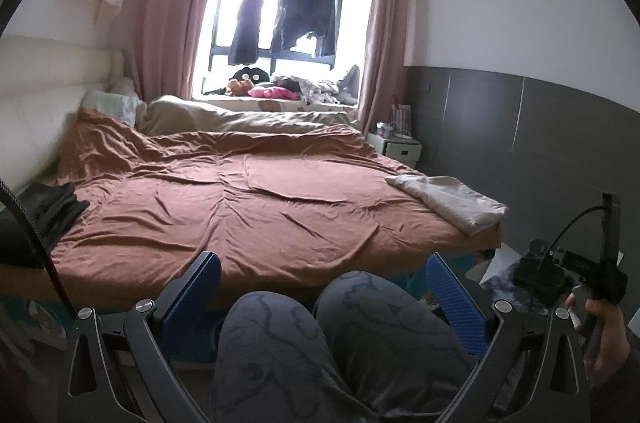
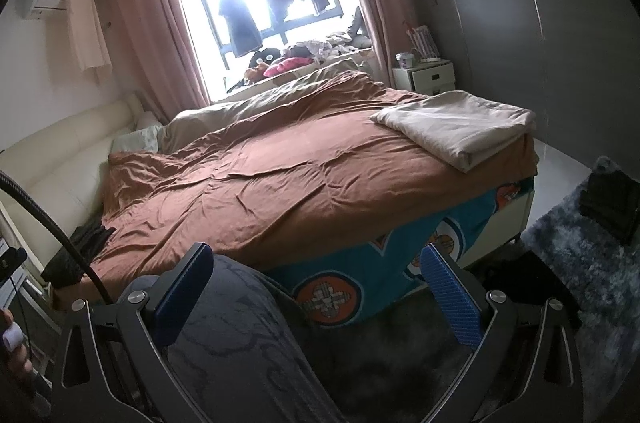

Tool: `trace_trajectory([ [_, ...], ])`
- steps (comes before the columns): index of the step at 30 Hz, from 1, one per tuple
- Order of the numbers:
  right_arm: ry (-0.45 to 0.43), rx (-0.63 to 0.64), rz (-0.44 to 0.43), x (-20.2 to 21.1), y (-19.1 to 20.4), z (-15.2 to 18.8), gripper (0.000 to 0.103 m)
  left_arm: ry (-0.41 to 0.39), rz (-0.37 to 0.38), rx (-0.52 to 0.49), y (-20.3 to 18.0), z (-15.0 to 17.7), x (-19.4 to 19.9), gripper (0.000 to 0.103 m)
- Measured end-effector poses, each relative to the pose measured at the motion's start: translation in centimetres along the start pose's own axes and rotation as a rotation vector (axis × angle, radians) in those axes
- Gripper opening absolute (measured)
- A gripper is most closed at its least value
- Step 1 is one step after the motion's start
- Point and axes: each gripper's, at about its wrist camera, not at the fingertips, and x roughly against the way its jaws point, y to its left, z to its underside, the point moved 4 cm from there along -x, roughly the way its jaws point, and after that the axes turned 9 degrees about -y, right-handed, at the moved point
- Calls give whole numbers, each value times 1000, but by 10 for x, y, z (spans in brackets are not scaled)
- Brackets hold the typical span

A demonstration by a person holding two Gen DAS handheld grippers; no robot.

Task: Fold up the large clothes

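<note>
A folded beige garment (image 1: 450,201) lies at the right corner of the bed (image 1: 240,199); it also shows in the right wrist view (image 2: 460,131). A dark garment (image 1: 52,211) lies bunched at the bed's left edge, also in the right wrist view (image 2: 86,239). My left gripper (image 1: 324,287) is open and empty, held low in front of the bed above the person's knees (image 1: 320,335). My right gripper (image 2: 318,275) is open and empty, held off the bed's near side over one knee. The other handheld unit (image 1: 576,271) shows at the right of the left wrist view.
The brown sheet (image 2: 260,183) covers the bed, with a teal patterned cover (image 2: 380,263) on its side. A beige duvet (image 1: 240,119) and pillows lie at the far end. A white nightstand (image 2: 424,75) stands by the window. A grey shaggy rug (image 2: 580,263) with dark items lies at right.
</note>
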Motion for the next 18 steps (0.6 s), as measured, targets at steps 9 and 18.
trace_trajectory([
  [9, 15, 2, 11, -3, 1, 2, 103, 5, 8, 2, 0, -1, -2, 103],
  [18, 23, 3, 9, -4, 3, 3, 103, 51, -3, 27, 5, 3, -9, 103],
])
